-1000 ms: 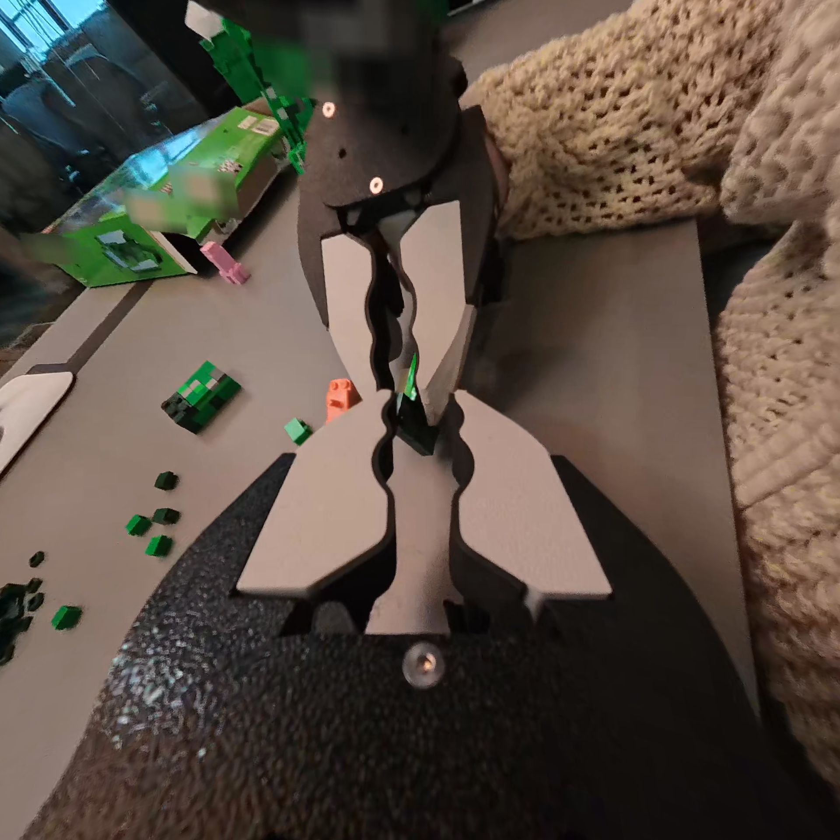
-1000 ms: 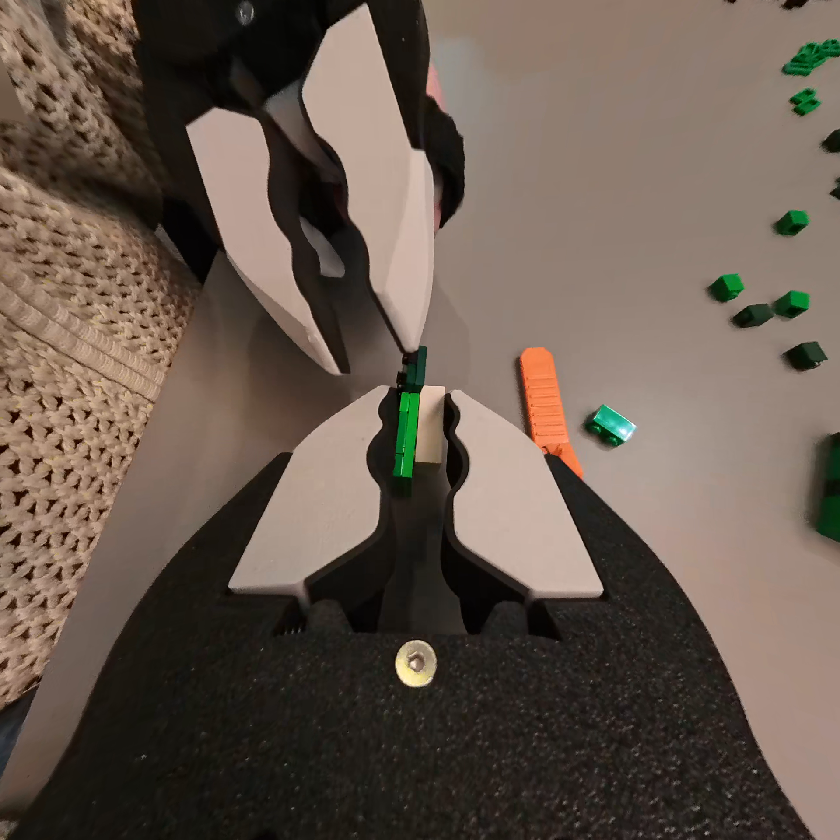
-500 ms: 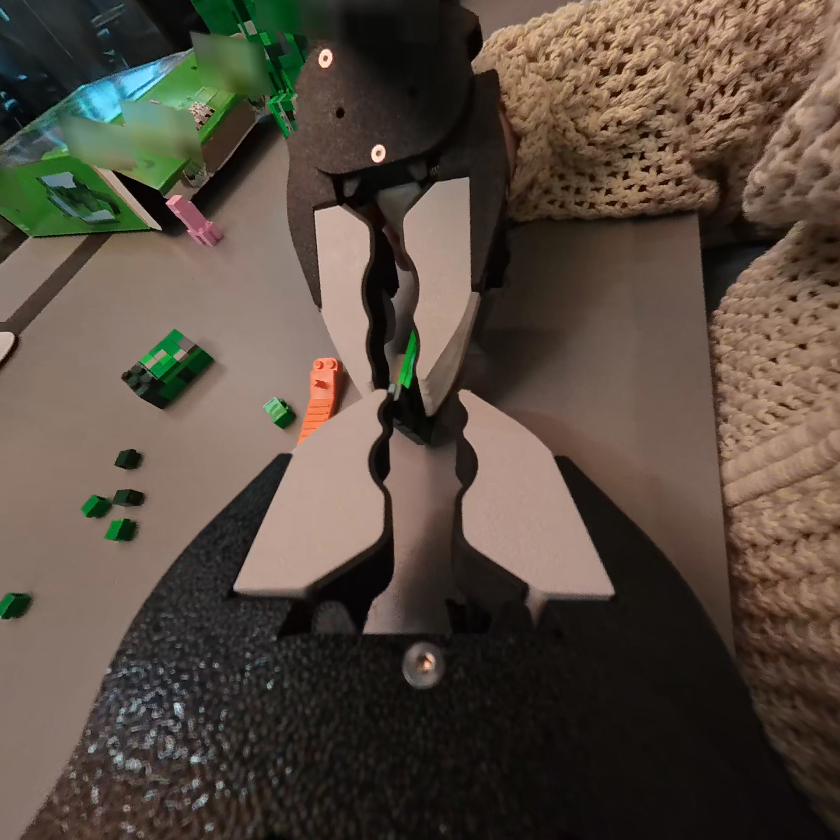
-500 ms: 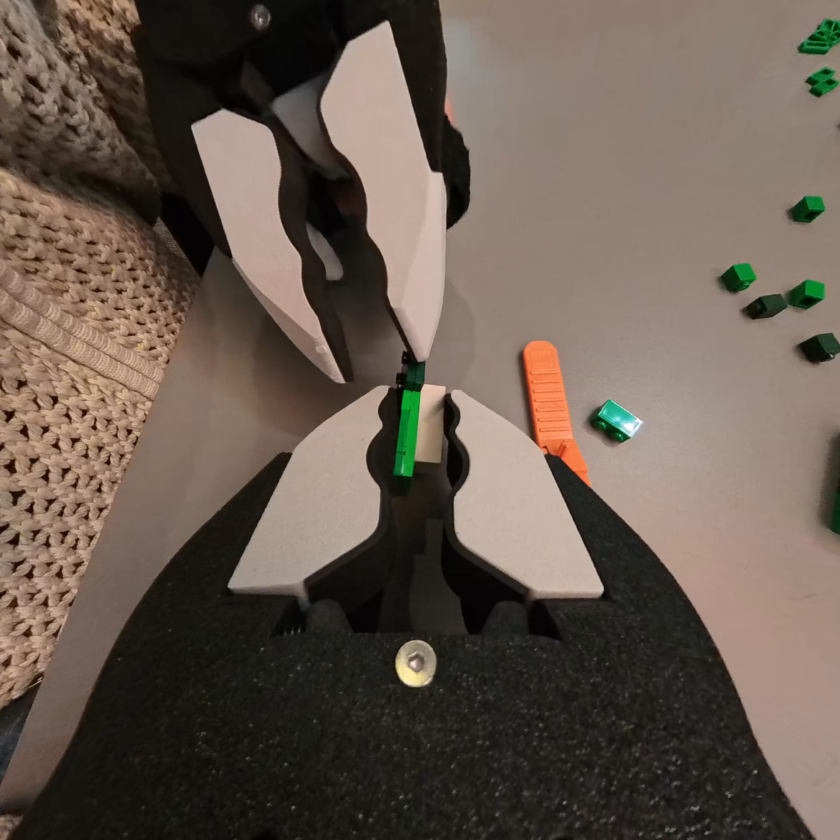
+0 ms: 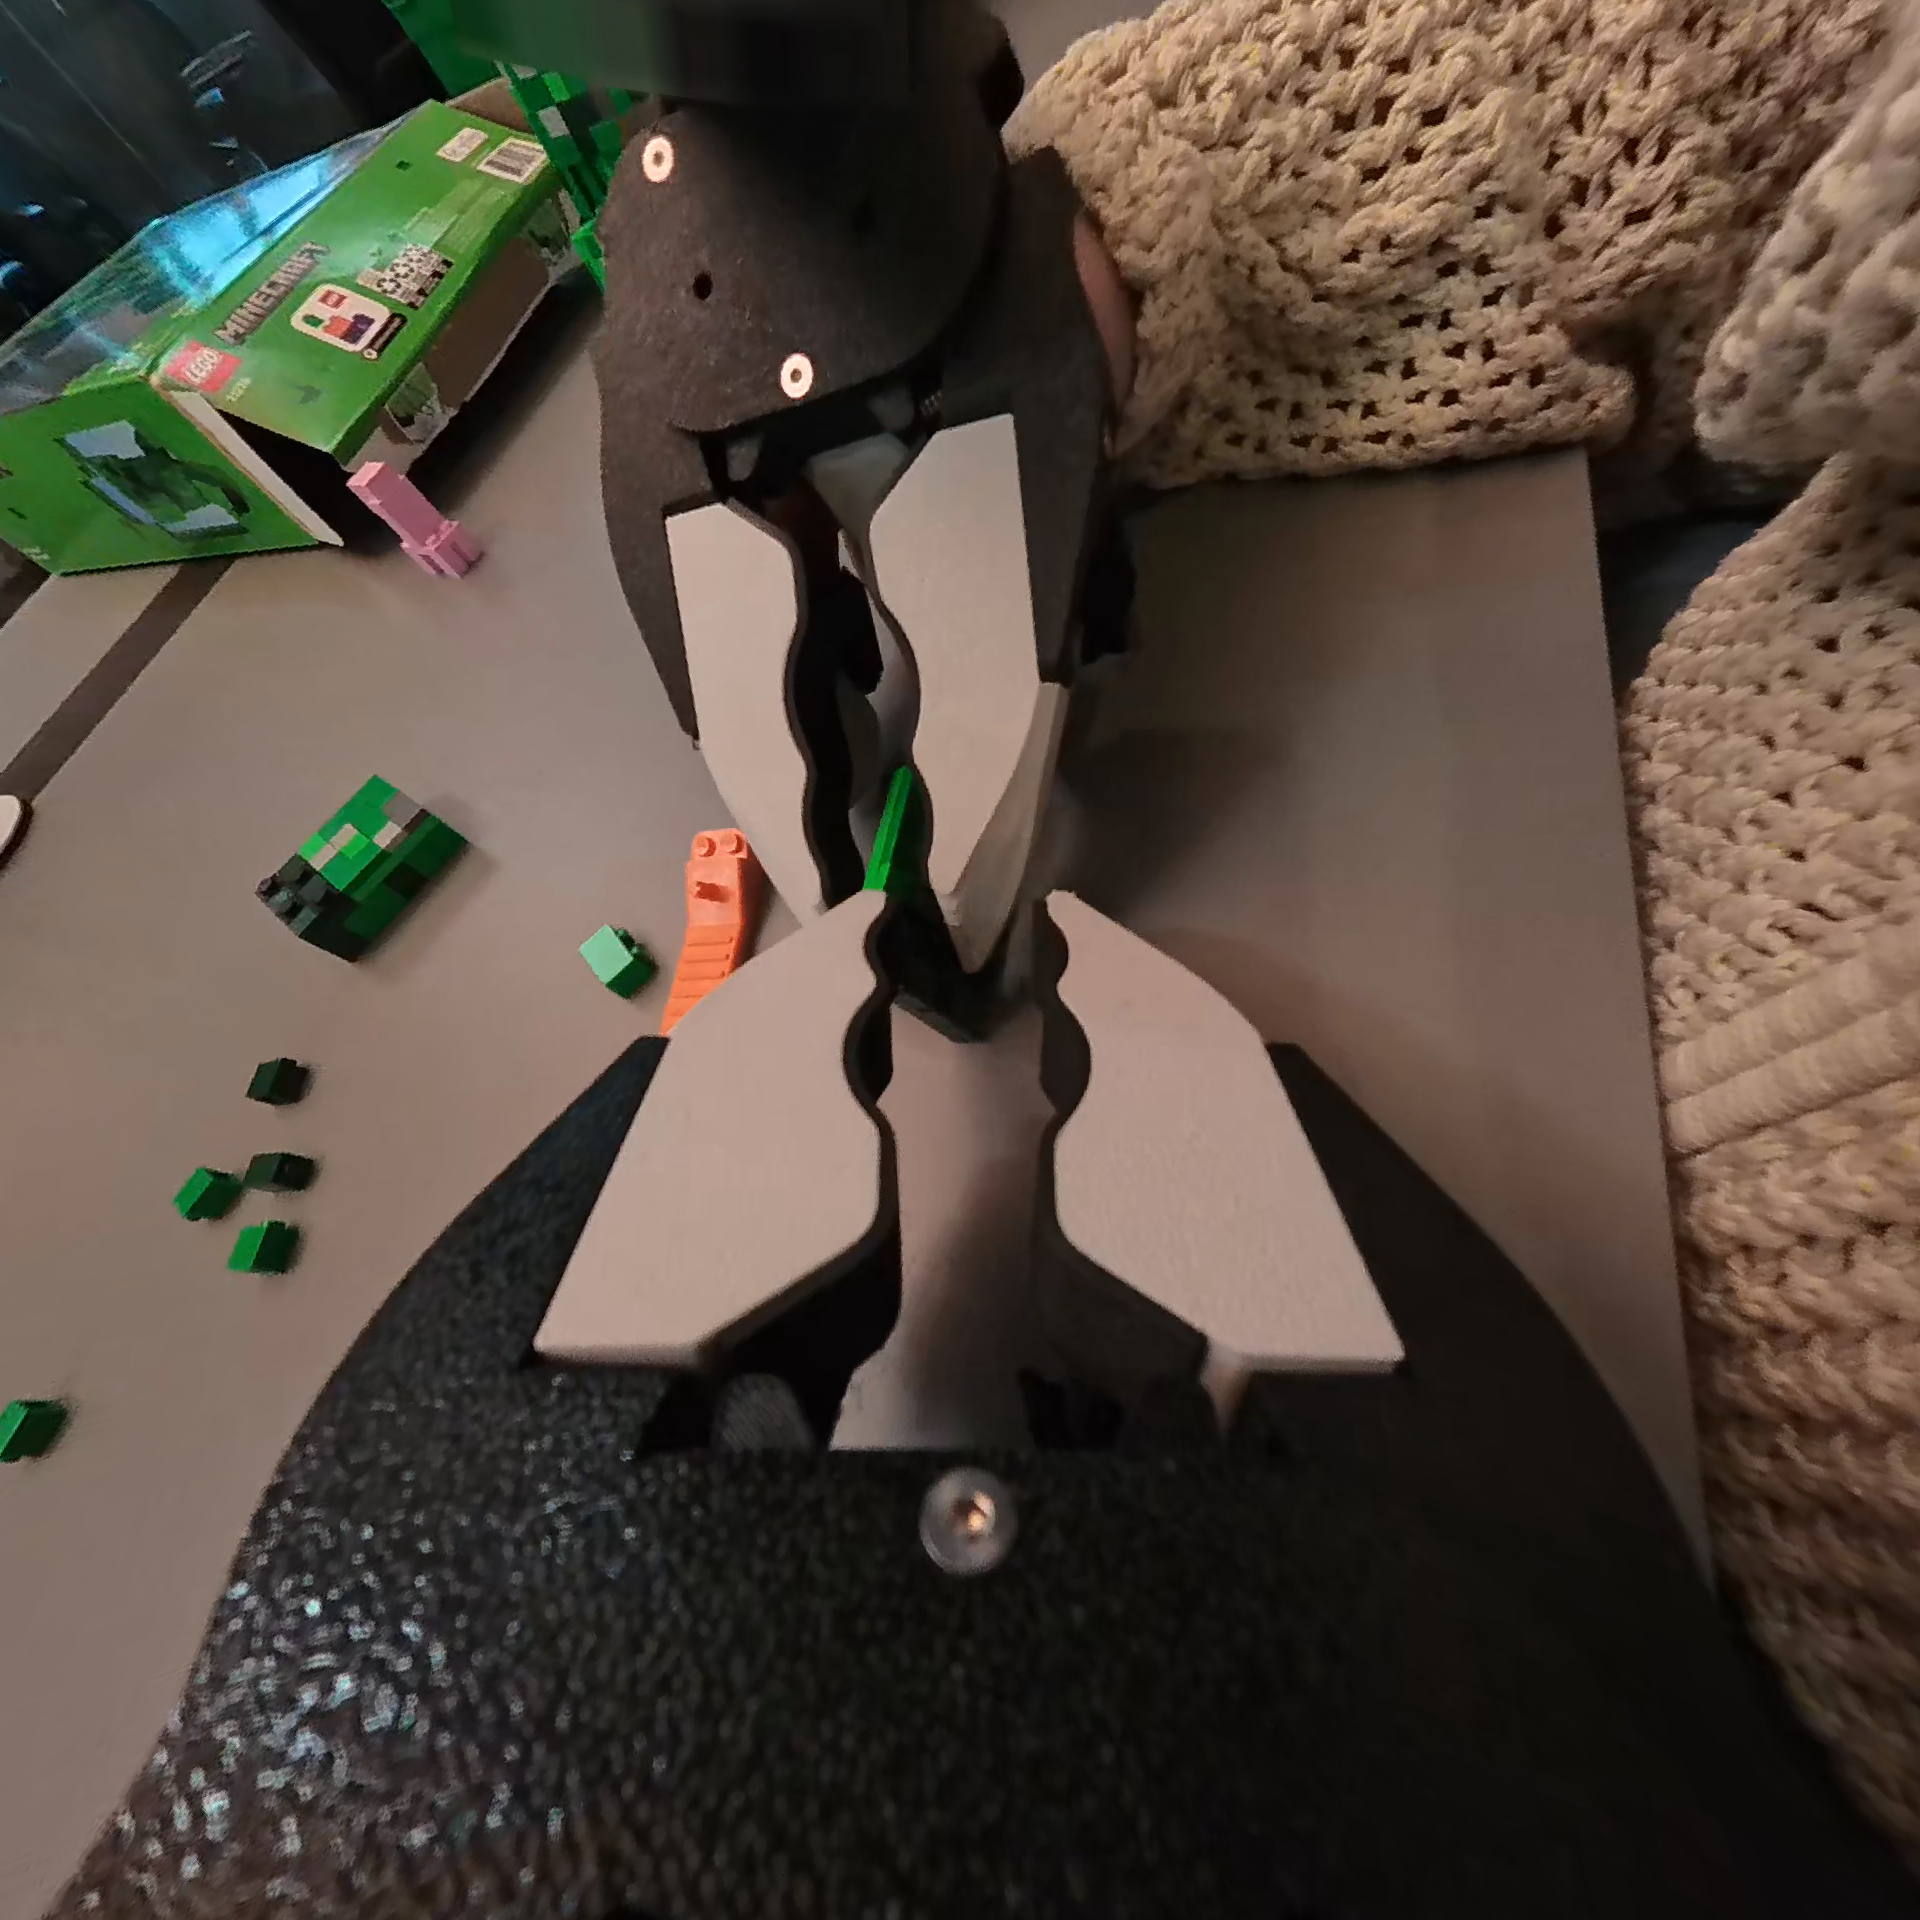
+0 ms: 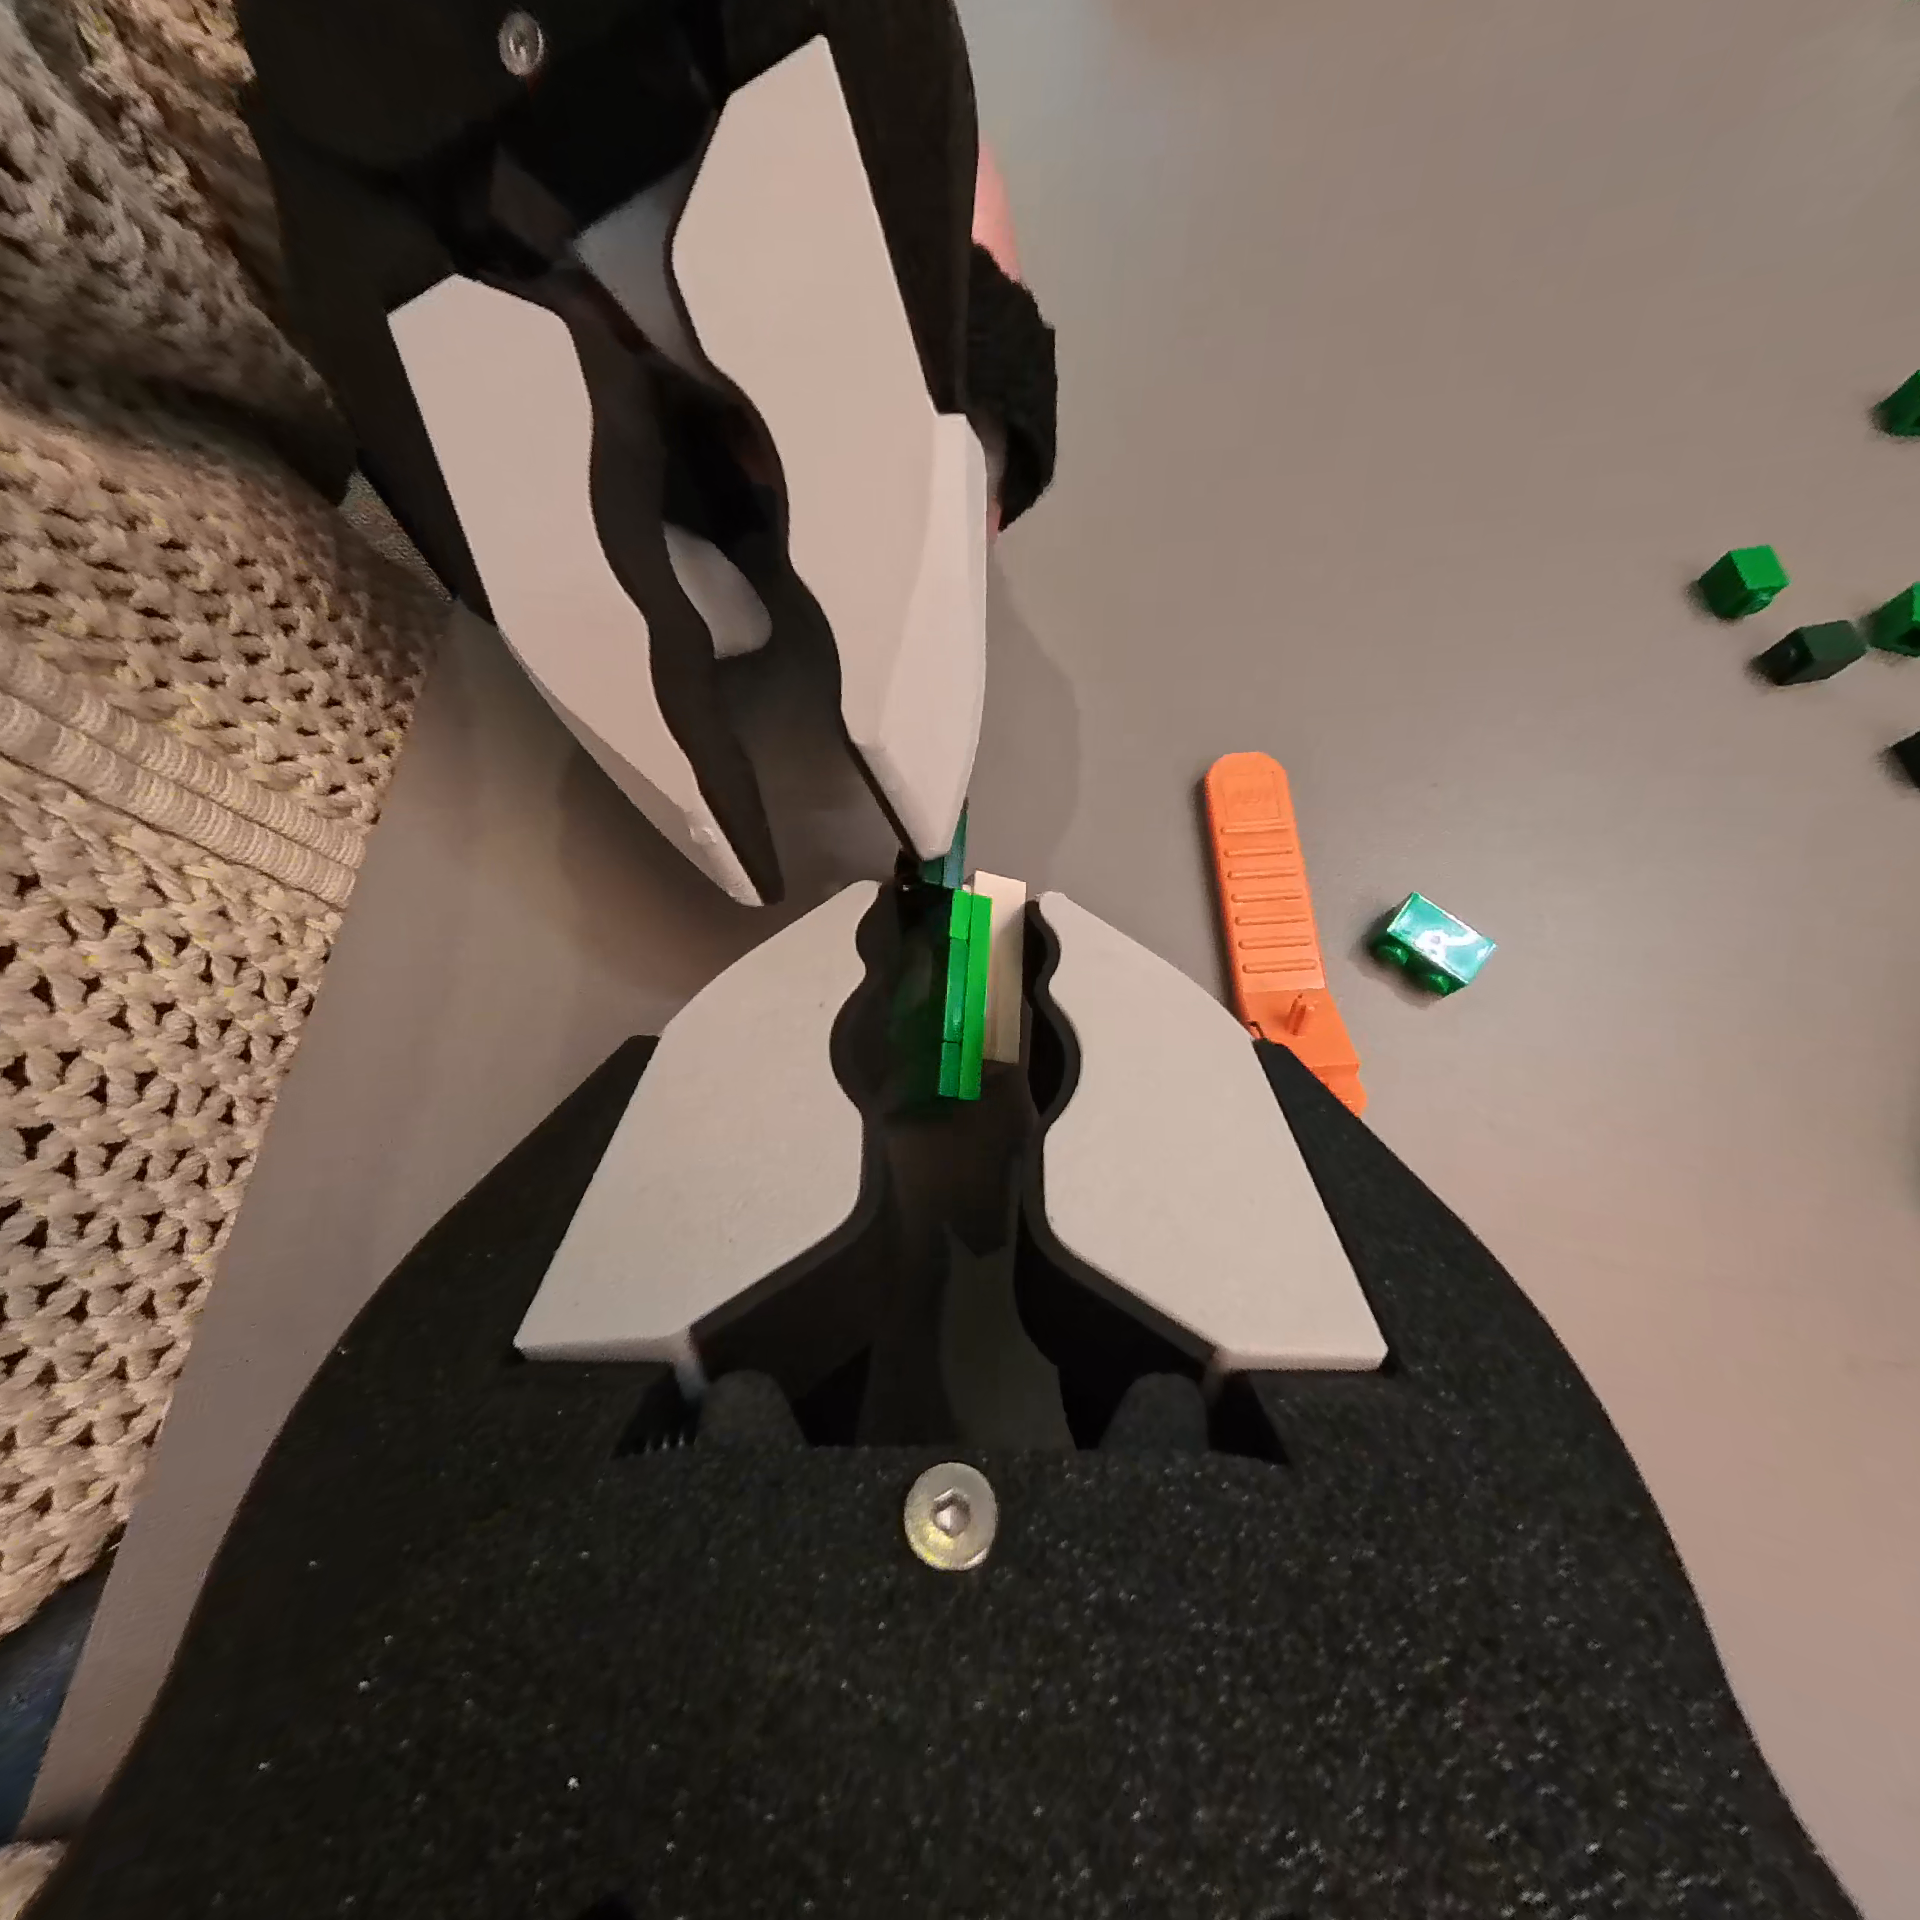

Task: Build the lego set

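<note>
- Right gripper point(image 6: 951, 914): jaws narrow, clamped on a small lego assembly point(image 6: 964, 992) of bright green plates with a cream piece on its right side, held edge-on above the grey surface point(image 6: 1455, 364).
- Left gripper point(image 5: 961, 935): jaws set narrow around a dark green piece point(image 5: 940, 982) at the tips; whether both fingers actually press it, I cannot tell.
- In the right wrist view, the left gripper point(image 6: 862, 862) comes in from above, one fingertip touching the dark green piece at the top of the assembly.
- The two grippers meet tip to tip.
- On the surface: orange brick separator point(image 6: 1273, 914) and a loose green brick point(image 6: 1434, 945) just right of it.
- Left wrist view: partly built green block point(image 5: 364, 883), scattered small green bricks point(image 5: 244, 1195), pink piece point(image 5: 416, 520), green set box point(image 5: 239, 353) farther back.
- Cream knit sleeve point(image 5: 1351, 260) behind the right gripper.
</note>
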Motion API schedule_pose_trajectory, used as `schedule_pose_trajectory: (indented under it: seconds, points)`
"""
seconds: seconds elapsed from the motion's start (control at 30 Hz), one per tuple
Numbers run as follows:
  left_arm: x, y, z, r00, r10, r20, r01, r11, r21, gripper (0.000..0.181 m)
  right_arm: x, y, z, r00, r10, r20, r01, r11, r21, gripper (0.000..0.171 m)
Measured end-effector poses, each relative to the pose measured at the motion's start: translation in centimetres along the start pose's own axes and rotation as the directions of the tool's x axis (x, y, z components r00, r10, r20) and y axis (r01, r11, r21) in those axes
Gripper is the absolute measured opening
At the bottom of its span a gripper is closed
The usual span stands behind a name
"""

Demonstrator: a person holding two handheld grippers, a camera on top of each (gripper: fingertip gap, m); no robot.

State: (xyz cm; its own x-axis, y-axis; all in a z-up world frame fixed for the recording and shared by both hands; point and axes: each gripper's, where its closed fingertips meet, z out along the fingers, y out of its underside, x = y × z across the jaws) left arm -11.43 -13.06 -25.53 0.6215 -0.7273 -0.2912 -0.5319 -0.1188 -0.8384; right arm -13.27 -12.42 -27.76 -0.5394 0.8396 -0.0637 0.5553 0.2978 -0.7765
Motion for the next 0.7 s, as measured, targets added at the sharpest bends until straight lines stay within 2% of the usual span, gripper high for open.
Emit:
schedule_pose_trajectory:
  seconds: [0.23, 0.53, 0.7]
  points:
    - [-0.2, 0.1, 0.1, 1.000, -0.006, 0.004, 0.006, 1.000, -0.002, 0.024, 0.0, 0.0, 0.1, 1.000, 0.006, 0.000, -0.006, 1.000, 0.001, 0.022]
    - [-0.9, 0.3, -0.3, 0.999, -0.028, 0.043, 0.028, 1.000, -0.001, 0.022, -0.1, -0.1, 0.0, 0.996, -0.068, -0.065, 0.069, 0.998, 0.008, 0.020]
    - [-2.0, 0.2, -1.2, 0.994, -0.047, 0.096, 0.045, 0.999, 0.013, 0.031, -0.4, -2.1, -1.3, 0.976, -0.166, -0.140, 0.184, 0.975, 0.127, 0.020]
